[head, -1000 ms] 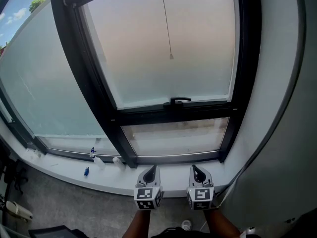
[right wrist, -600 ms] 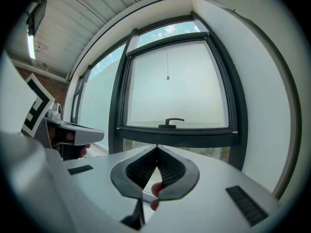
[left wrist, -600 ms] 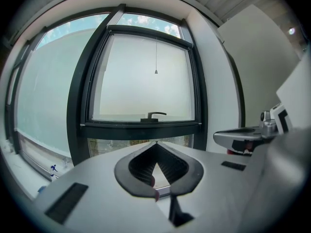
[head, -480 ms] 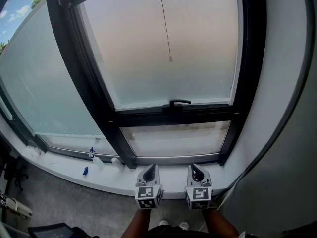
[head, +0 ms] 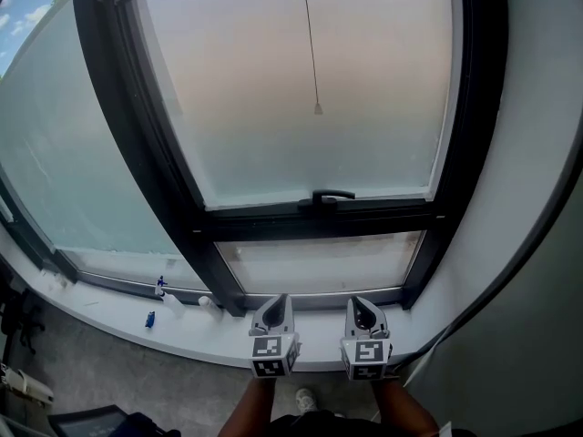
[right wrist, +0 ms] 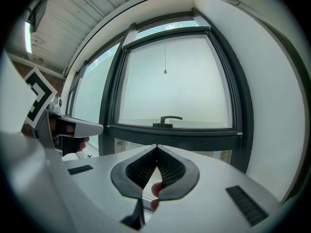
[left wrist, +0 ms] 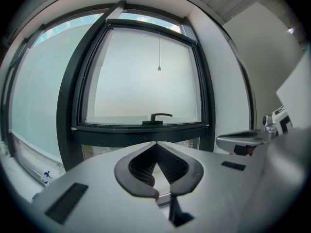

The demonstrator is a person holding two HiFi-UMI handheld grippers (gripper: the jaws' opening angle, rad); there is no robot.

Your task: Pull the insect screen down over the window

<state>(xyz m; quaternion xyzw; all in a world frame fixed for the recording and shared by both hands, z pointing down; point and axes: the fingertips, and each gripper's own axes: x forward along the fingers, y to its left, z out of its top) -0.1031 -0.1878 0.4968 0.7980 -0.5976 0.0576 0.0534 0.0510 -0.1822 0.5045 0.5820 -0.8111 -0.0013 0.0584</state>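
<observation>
The left gripper (head: 277, 302) and right gripper (head: 358, 305) sit at 6 o'clock by the sill (head: 196, 333), fingers pressed together on nothing. The screen's pull cord (head: 311, 44) hangs at 12 o'clock, well apart. So thin a cord could slip from an off-centre pinch, leaving the screen up.

Prob. office rm: big black-framed frosted window (head: 264, 107), white sill (head: 214, 337), grey floor (head: 105, 376).
</observation>
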